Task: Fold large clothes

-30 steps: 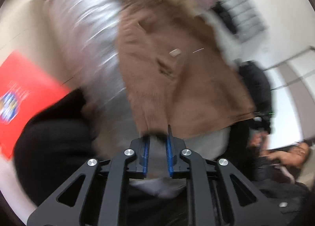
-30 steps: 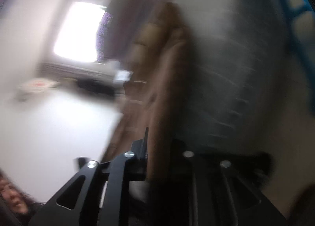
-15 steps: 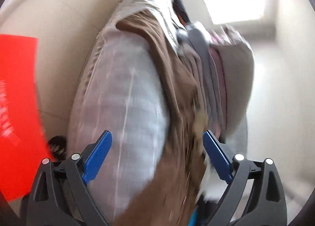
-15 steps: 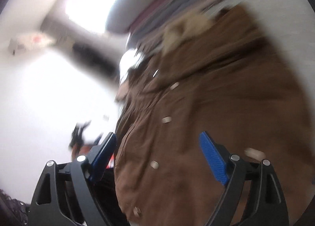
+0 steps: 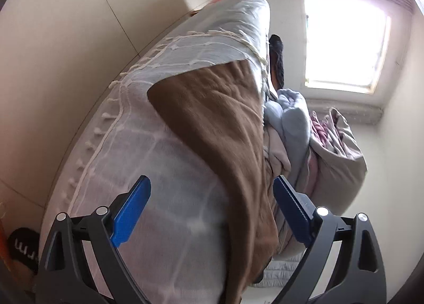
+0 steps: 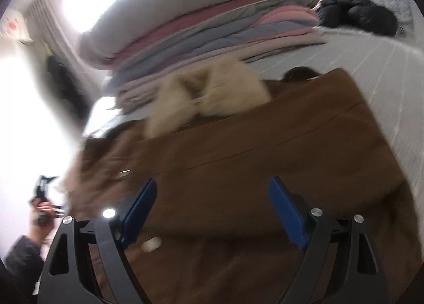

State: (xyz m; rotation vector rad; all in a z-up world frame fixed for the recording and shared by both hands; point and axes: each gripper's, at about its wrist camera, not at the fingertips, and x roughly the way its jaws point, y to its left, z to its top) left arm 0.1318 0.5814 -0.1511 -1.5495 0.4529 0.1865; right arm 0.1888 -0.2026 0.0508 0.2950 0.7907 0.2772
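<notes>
1. Both tongs are spread wide and hold nothing: the left gripper (image 5: pixel 212 206) and the right gripper (image 6: pixel 212 211) hang over the brown coat (image 6: pixel 265 150).
2. That coat lies flat on the bed (image 5: pixel 148 171), just beside the stack of folded blankets (image 6: pixel 201 28).
3. It looks thick, soft and heavy, so it will likely sag.
4. Best to pinch a hem corner or a shoulder, not the fluffy fur collar (image 6: pixel 212 94).

Brown coat (image 6: pixel 259 161) with cream fur collar (image 6: pixel 212 97), lying spread on the bed, partly folded
</notes>
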